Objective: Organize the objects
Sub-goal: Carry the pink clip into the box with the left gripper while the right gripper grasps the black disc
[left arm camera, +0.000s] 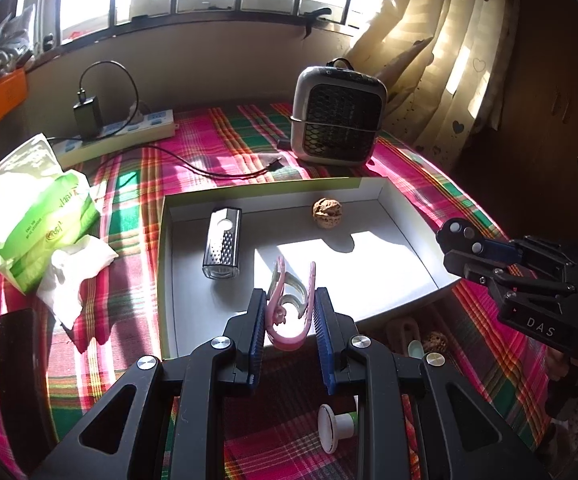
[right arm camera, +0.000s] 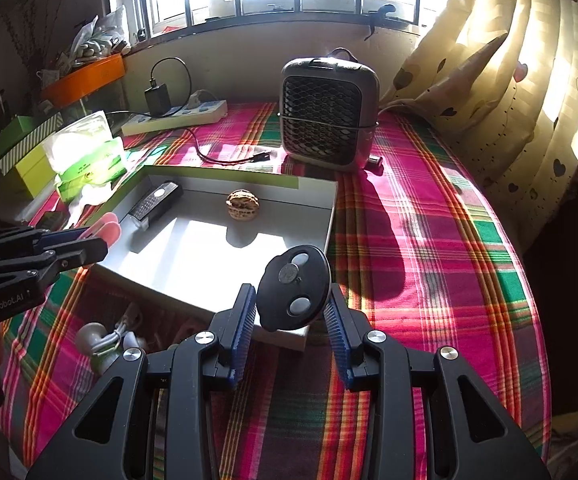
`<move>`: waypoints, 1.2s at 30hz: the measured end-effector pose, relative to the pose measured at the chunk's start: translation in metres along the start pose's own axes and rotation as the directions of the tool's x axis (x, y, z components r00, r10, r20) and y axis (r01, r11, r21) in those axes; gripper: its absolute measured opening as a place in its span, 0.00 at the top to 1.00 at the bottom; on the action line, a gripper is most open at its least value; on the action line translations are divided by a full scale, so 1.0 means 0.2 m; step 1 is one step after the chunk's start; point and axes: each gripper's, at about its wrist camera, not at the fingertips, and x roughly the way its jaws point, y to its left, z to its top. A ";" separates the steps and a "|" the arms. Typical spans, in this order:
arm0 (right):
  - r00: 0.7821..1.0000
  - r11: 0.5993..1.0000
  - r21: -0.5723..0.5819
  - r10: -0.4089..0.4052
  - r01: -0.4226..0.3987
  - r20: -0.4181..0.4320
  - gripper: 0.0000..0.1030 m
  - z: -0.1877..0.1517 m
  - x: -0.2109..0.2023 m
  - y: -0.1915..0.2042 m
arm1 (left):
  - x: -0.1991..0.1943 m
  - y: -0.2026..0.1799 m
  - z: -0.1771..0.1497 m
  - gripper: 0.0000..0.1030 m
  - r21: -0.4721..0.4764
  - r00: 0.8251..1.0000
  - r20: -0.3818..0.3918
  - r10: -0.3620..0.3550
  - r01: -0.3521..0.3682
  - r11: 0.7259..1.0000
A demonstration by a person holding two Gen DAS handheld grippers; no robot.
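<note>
My left gripper [left arm camera: 289, 320] is shut on a pink clip [left arm camera: 289, 312] and holds it over the near edge of the shallow white box [left arm camera: 165, 280]. My right gripper [right arm camera: 292, 304] is shut on a black remote fob [right arm camera: 293, 292] with grey buttons, above the box's near right corner [right arm camera: 329, 220]. Inside the box lie a small metal grater [left arm camera: 223, 244] and a walnut [left arm camera: 326, 213]. The right gripper with the fob shows at the right of the left wrist view [left arm camera: 461, 240]; the left gripper with the clip shows at the left of the right wrist view [right arm camera: 105, 236].
A small fan heater [left arm camera: 337, 120] stands behind the box, with a power strip [left arm camera: 129, 132] and a tissue pack [left arm camera: 37, 216] to the left. A white knob-like object [left arm camera: 337, 426] and other small items [right arm camera: 105, 340] lie on the plaid cloth near the box. A curtain [right arm camera: 509, 80] hangs on the right.
</note>
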 end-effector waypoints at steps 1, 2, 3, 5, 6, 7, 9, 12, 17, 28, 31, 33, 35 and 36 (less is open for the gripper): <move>1.000 1.000 -0.002 0.002 -0.002 -0.002 0.65 0.01 0.01 0.00 | 0.01 -0.01 0.01 0.80 0.006 1.000 0.003 -0.002 0.002 1.000; 1.000 1.000 -0.005 0.003 -0.003 -0.004 0.65 0.03 0.03 0.00 | 0.02 -0.01 0.02 0.80 0.010 1.000 0.004 -0.002 0.002 1.000; 1.000 1.000 -0.009 0.002 -0.002 -0.006 0.65 0.04 0.04 0.01 | 0.03 -0.01 0.04 0.80 0.010 1.000 0.001 -0.006 0.006 1.000; 1.000 1.000 -0.019 -0.005 0.005 -0.012 0.65 0.07 0.08 0.02 | 0.05 0.00 0.06 0.80 0.000 1.000 -0.007 -0.009 0.009 1.000; 1.000 1.000 -0.025 -0.005 0.005 -0.015 0.65 0.09 0.09 0.02 | 0.06 -0.01 0.08 0.80 0.002 1.000 -0.005 -0.007 0.007 1.000; 1.000 1.000 -0.029 -0.004 0.003 -0.018 0.65 0.10 0.11 0.02 | 0.07 -0.01 0.09 0.80 0.008 1.000 -0.001 -0.006 0.006 1.000; 1.000 0.999 -0.034 -0.009 0.008 -0.022 0.65 0.13 0.14 0.03 | 0.10 -0.01 0.11 0.80 0.006 1.000 -0.006 -0.013 0.013 1.000; 0.999 0.999 -0.035 -0.003 0.002 -0.034 0.65 0.16 0.19 0.03 | 0.14 0.00 0.13 0.80 -0.007 1.000 -0.017 -0.016 0.016 1.000; 0.998 0.999 -0.048 -0.003 0.000 -0.058 0.65 0.19 0.27 0.03 | 0.22 0.02 0.16 0.80 -0.018 0.999 -0.041 -0.017 0.017 1.000; 0.996 0.998 -0.069 -0.014 0.007 -0.093 0.65 0.26 0.41 0.04 | 0.36 0.06 0.21 0.80 -0.031 0.997 -0.078 -0.002 -0.001 1.000; 0.995 0.997 -0.074 -0.017 0.010 -0.100 0.65 0.26 0.44 0.04 | 0.38 0.07 0.22 0.79 -0.032 0.997 -0.080 0.006 -0.009 0.999; 0.994 0.997 -0.073 -0.017 0.009 -0.108 0.65 0.26 0.46 0.03 | 0.40 0.06 0.22 0.79 -0.027 0.996 -0.086 0.013 -0.015 1.000; 0.993 0.997 -0.076 -0.018 0.009 -0.114 0.65 0.26 0.48 0.03 | 0.41 0.07 0.22 0.79 -0.024 0.995 -0.094 0.022 -0.024 0.999; 0.993 0.997 -0.079 -0.018 0.009 -0.113 0.65 0.26 0.48 0.04 | 0.42 0.07 0.22 0.79 -0.026 0.995 -0.096 0.020 -0.023 0.999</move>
